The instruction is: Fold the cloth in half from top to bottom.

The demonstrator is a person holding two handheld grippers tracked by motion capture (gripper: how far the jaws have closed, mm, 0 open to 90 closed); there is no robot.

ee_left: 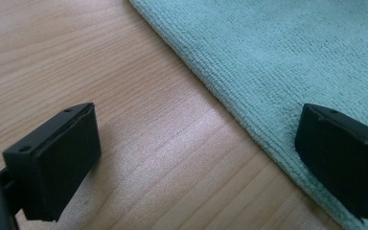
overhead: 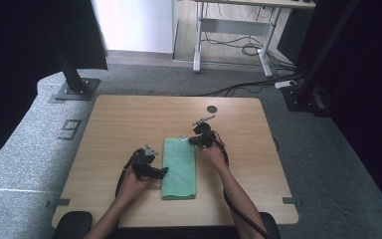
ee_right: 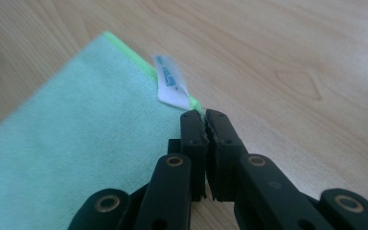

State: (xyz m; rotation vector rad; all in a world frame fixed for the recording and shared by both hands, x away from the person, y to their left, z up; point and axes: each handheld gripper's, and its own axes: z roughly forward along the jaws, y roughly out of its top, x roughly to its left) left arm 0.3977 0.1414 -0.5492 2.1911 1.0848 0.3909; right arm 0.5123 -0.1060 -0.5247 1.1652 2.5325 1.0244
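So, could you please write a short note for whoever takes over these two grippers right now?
Right gripper: shut on the green towel, at its far right edge beside the white label.
Left gripper: open, low over the table, straddling the towel's left edge, not gripping.
Towel lies folded flat mid-table.
Done: one edge pinched.
Left: probably close the left gripper on the towel, then lift or fold.

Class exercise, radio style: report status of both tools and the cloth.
Right tool shut on green cloth edge, near its white tag. Left tool open, straddling cloth's edge. Nothing in the way.
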